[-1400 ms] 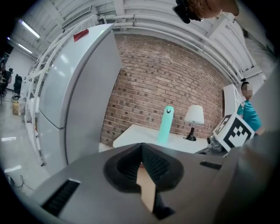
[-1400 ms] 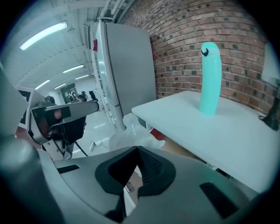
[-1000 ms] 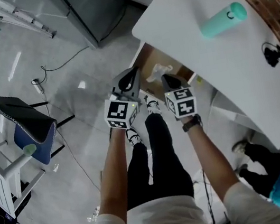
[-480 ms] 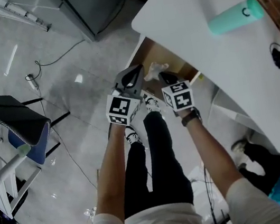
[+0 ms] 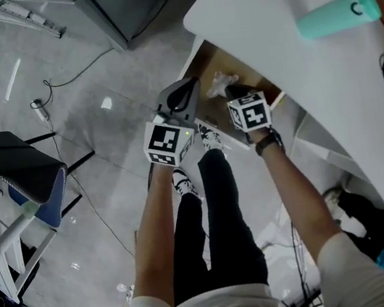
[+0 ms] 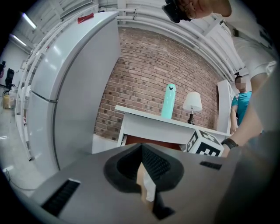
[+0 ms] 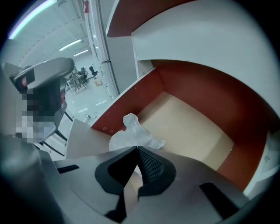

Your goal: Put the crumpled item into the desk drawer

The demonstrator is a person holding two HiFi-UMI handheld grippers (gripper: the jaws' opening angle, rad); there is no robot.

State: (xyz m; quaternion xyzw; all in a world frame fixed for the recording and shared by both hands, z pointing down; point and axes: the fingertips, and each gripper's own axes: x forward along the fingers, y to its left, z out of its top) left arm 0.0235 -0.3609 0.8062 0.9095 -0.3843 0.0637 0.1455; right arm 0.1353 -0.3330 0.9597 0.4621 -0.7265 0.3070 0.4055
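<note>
My right hand-held gripper [image 7: 137,148] is clamped on the crumpled item [image 7: 131,133]. It's white and wrinkled, poking out past the jaw tips, right over the open drawer [image 7: 188,124]. My left hand-held gripper [image 6: 141,145] hovers just beside, jaws pressed together and empty. The drawer shows red-brown walls and a pale bottom, tucked under the white desk [image 5: 286,59]. Up on the desk stand a teal bottle [image 6: 168,101] and a small lamp [image 6: 192,103], with a brick wall [image 6: 140,78] behind.
</note>
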